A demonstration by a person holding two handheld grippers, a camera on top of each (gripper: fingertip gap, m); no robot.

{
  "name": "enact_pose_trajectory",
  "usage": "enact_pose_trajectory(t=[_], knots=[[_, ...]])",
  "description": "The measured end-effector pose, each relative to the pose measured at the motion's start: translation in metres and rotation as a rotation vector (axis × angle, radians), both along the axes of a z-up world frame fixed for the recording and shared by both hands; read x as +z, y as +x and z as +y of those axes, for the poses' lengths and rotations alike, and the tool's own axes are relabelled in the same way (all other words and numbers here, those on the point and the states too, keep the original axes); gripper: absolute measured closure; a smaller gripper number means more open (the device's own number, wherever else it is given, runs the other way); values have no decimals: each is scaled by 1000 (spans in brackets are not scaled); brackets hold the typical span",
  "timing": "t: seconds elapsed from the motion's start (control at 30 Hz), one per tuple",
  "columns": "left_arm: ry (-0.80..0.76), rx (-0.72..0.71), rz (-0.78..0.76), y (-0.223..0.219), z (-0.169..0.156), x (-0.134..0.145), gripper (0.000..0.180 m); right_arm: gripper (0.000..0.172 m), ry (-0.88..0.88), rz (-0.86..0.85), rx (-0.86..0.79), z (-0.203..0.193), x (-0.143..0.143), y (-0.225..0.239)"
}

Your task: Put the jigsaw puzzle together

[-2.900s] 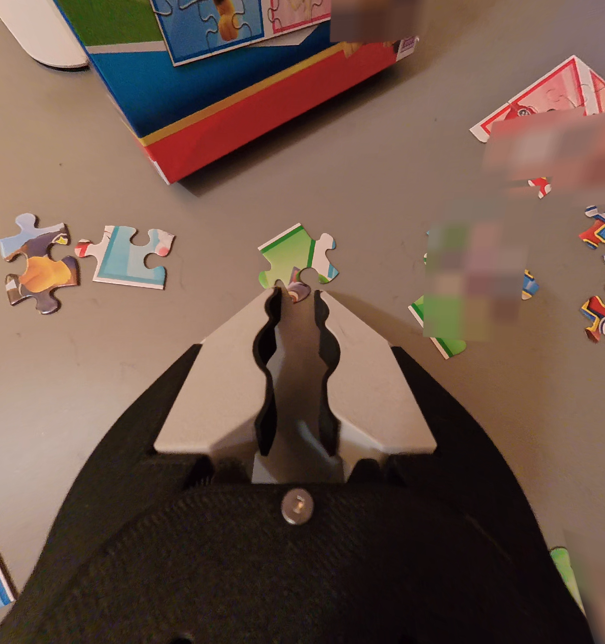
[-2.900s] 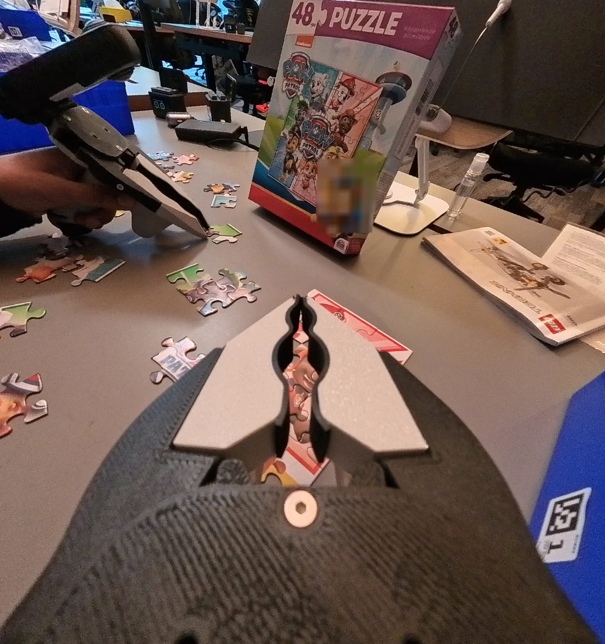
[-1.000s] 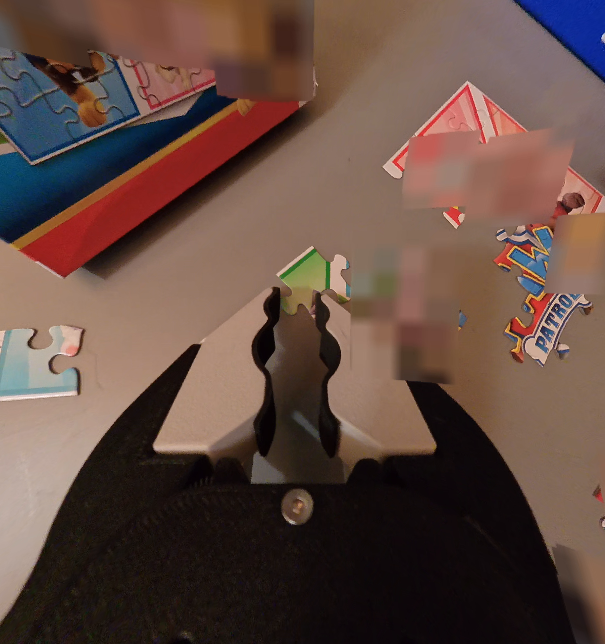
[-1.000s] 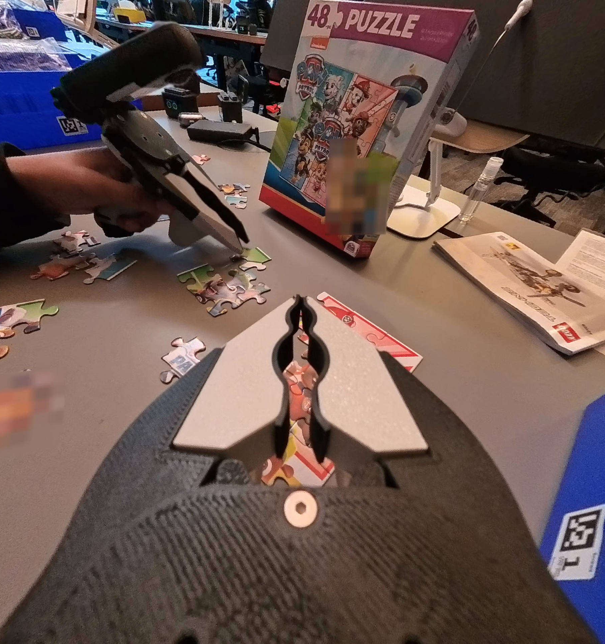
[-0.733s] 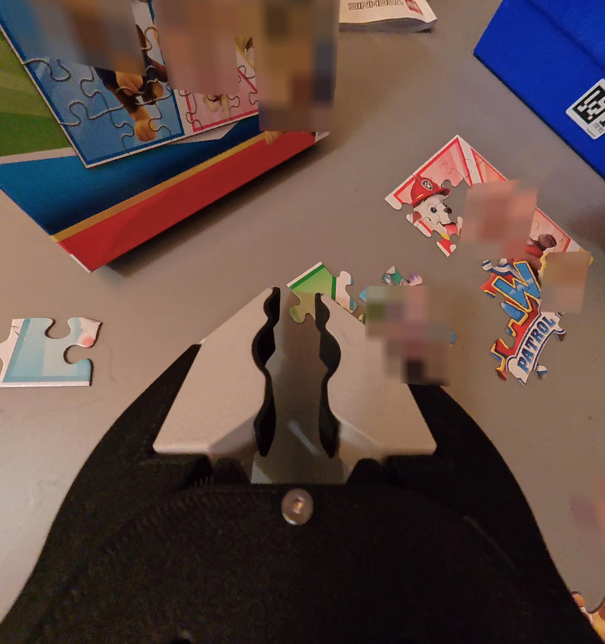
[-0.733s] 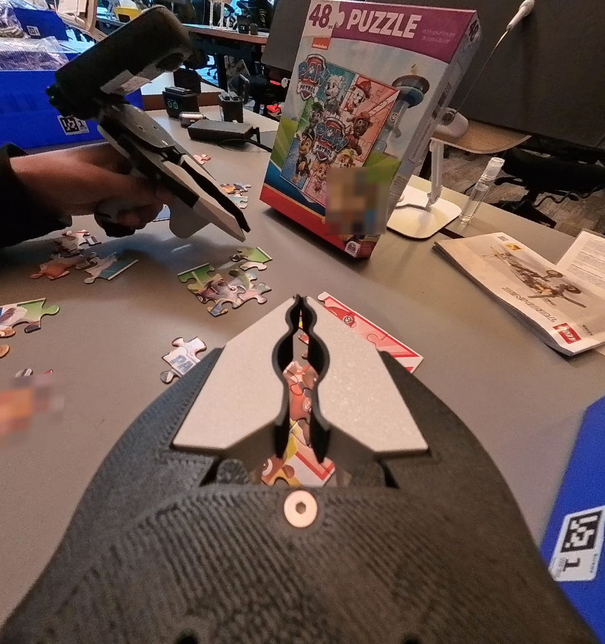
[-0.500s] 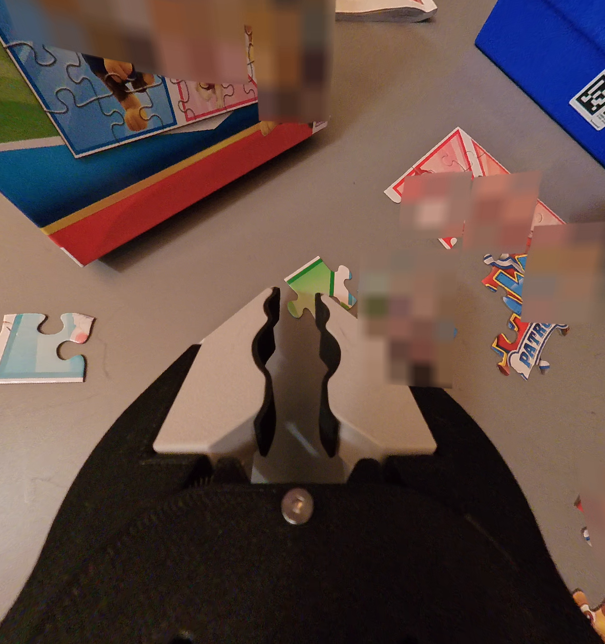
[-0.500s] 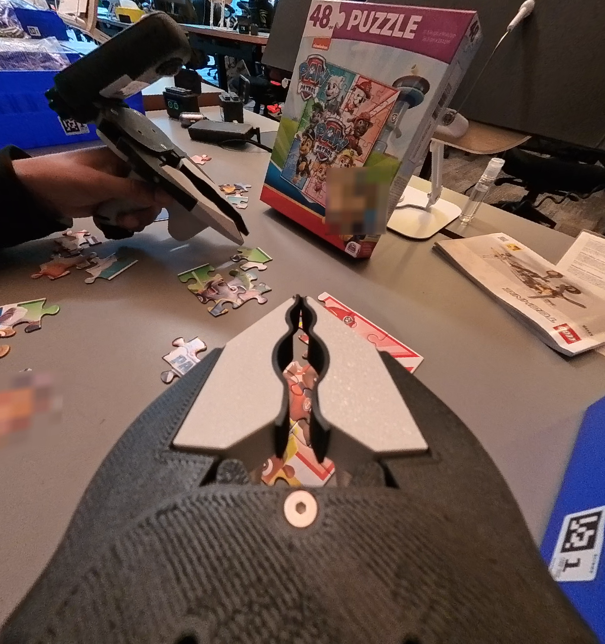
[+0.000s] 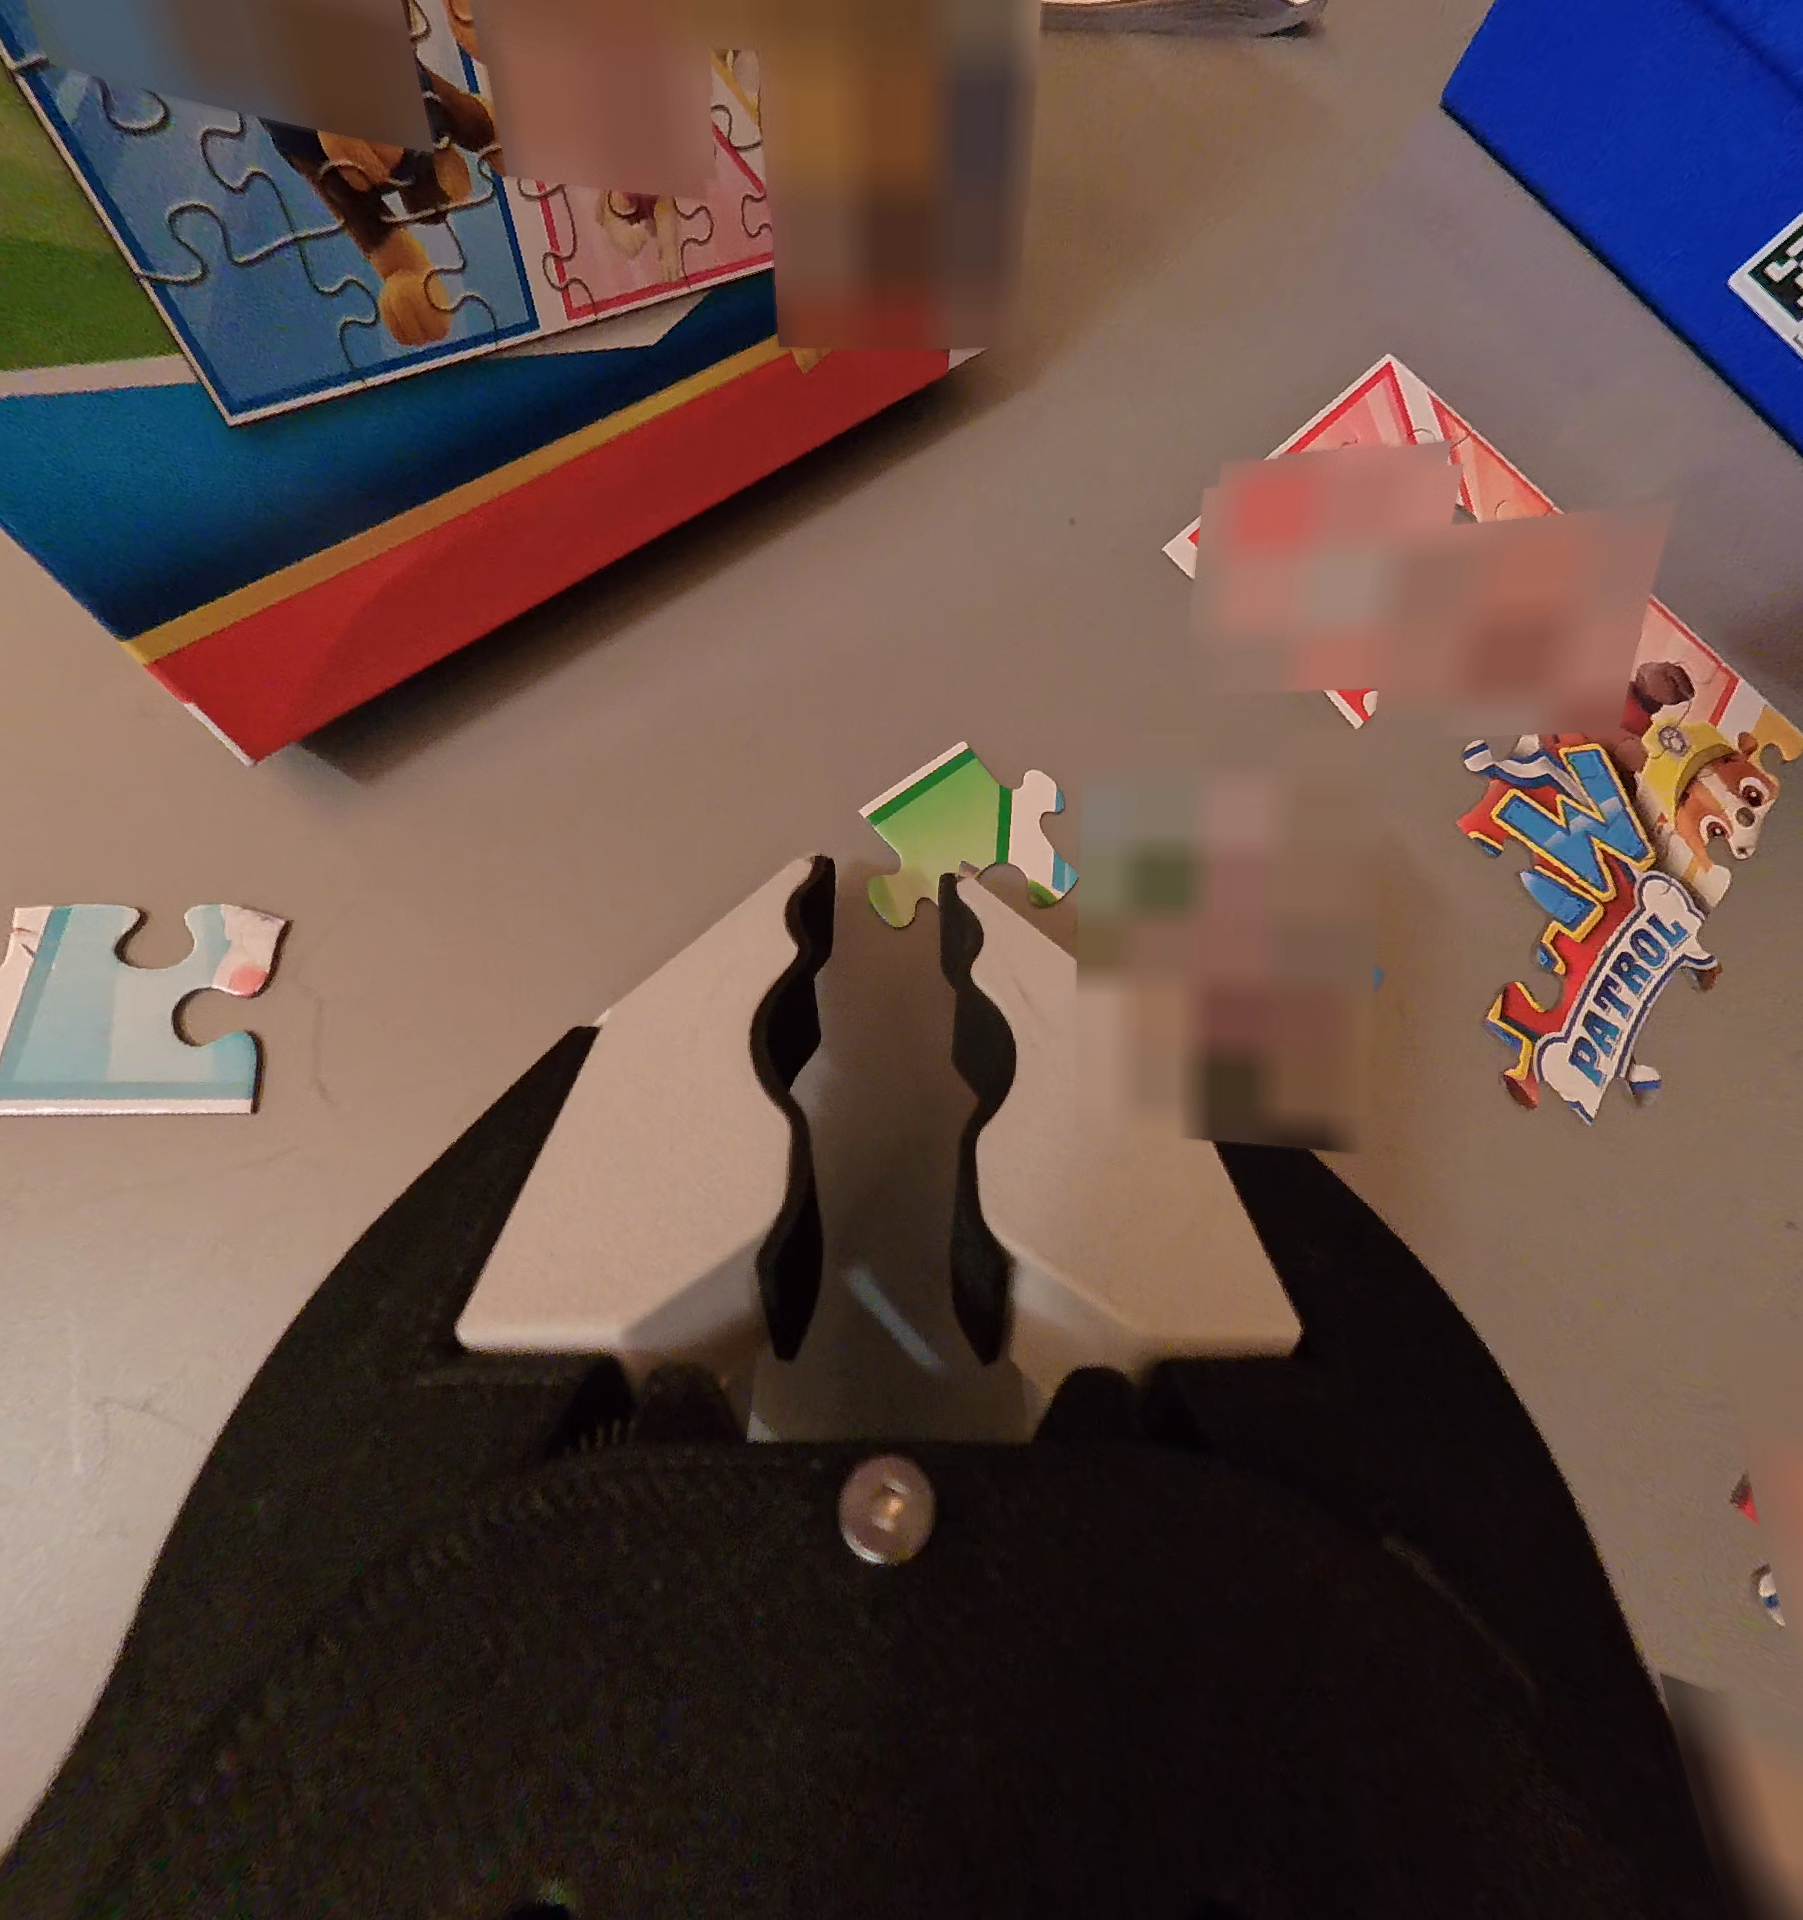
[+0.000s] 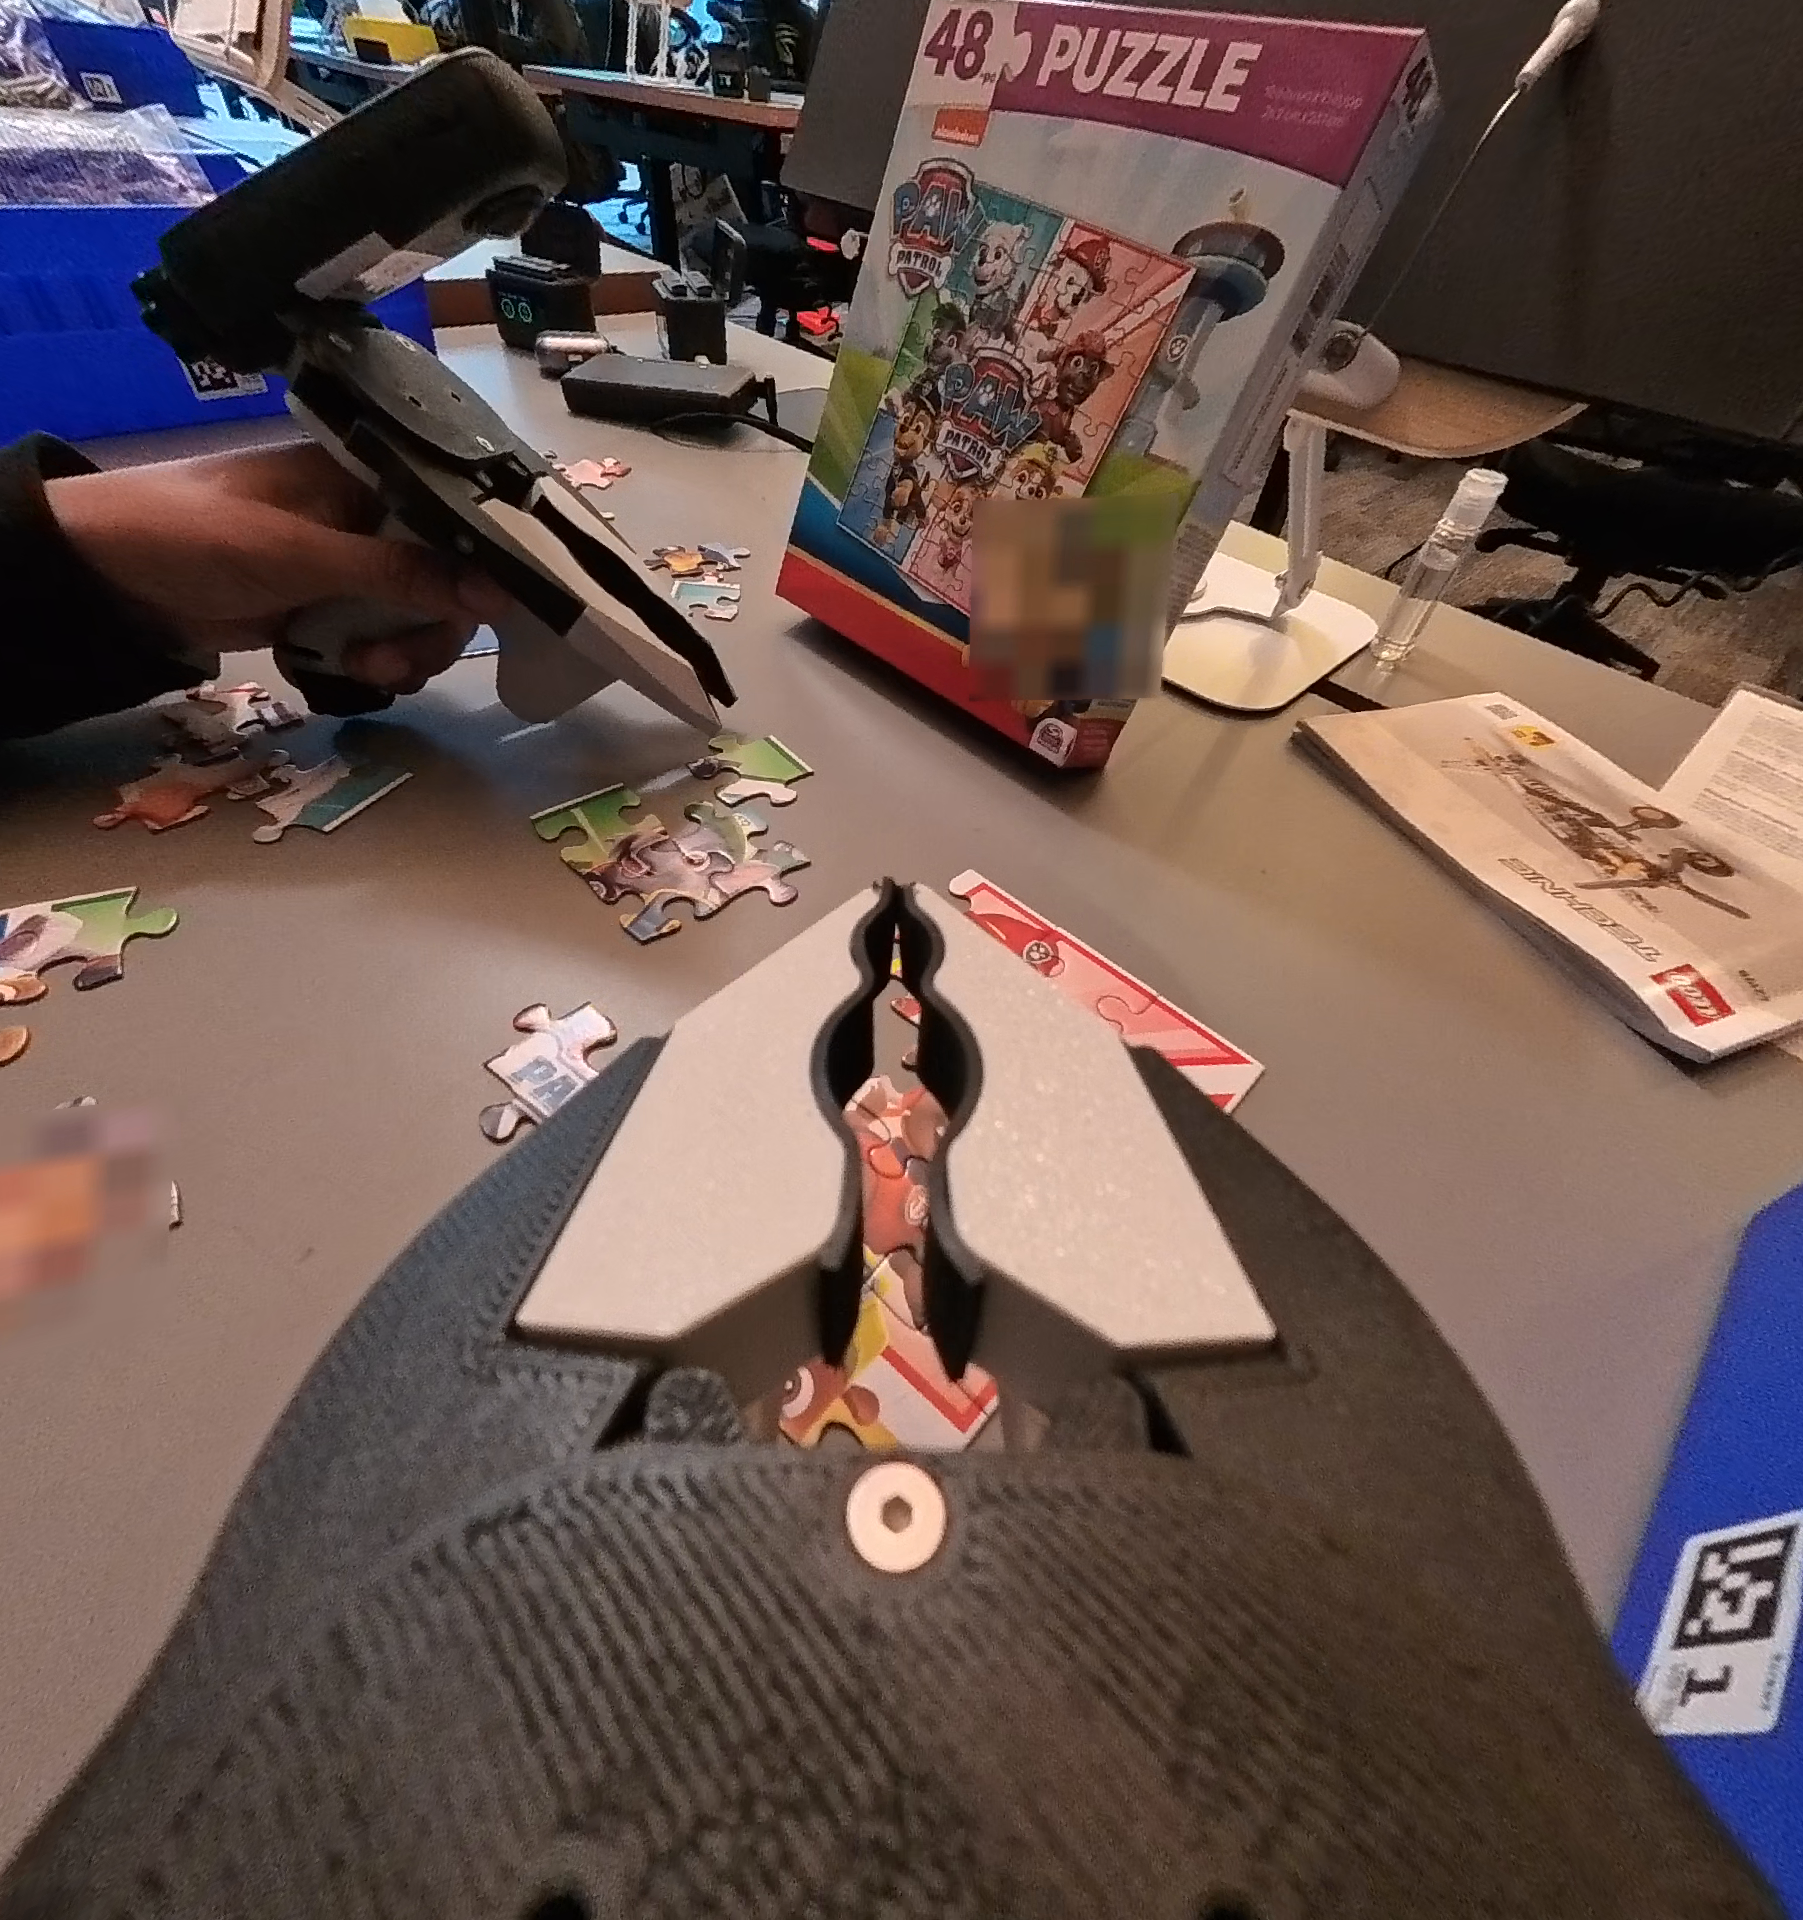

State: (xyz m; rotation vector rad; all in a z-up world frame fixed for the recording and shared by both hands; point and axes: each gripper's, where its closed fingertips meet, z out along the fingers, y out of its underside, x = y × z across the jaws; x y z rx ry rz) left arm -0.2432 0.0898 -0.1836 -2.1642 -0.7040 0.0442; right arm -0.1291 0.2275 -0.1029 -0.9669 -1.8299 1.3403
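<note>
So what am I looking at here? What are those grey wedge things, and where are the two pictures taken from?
These are hand-held tools, not robot arms: a person holds one two-finger gripper in each hand, and a camera on each looks forward along its fingers.

The left view looks down past the left gripper. Its fingers stand apart and hold nothing; the tips are just above a green puzzle piece lying on the grey table. A pale blue piece lies to the left, and the puzzle box stands behind.

The right view looks across the table past the right gripper, whose fingers are shut with nothing between them, above a joined red-bordered puzzle section. Farther off you see the hand holding the left gripper, and a booklet lies to the right.
</note>
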Motion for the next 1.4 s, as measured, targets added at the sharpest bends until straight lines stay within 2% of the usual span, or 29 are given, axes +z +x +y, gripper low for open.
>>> enact_pose_trajectory(t=[1.23,1.4], knots=[[6,23,7,-4,-3,1,163,172,3,-1,2,-1,-1,0],[18,6,-3,-1,0,1,157,172,5,-1,2,-1,-1,0]])
